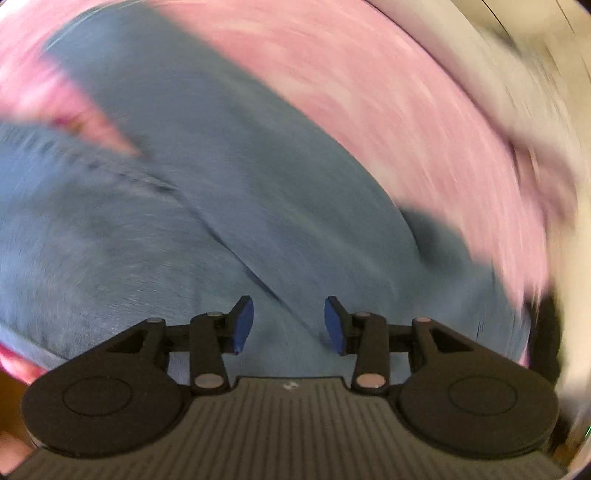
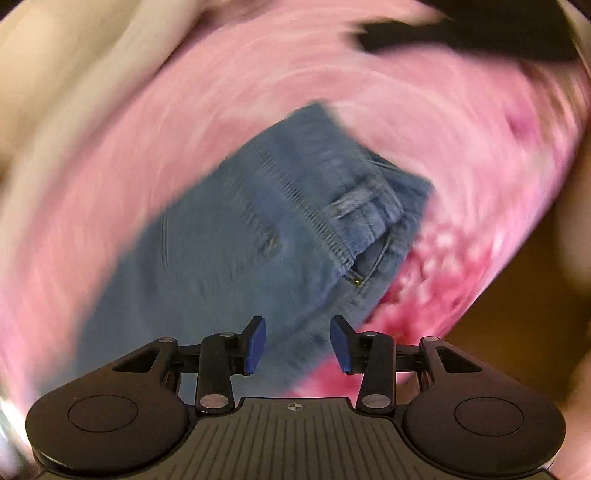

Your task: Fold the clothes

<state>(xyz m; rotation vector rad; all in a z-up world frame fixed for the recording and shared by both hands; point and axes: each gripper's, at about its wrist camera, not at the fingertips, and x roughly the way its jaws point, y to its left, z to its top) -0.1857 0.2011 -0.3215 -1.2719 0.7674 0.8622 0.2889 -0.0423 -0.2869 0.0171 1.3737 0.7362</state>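
Looking along your left gripper, you see its jaws spread wide, holding nothing, above the blue jeans that fill that view. Your right gripper also has its jaws spread and empty; the jeans' waistband sits at 1 o'clock. The pink cloth rings the denim, blurred. A black item lies at 1 o'clock.

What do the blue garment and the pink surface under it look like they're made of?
Blue garment: looks like denim, matte and faded, with stitched seams, a ribbed band and a small brass rivet at the pocket; probably jeans. Pink surface: soft cloth, likely a bedsheet or blanket, pale with darker magenta blotches; motion blur hides the weave. Both tongs, left and right, are open above the denim.
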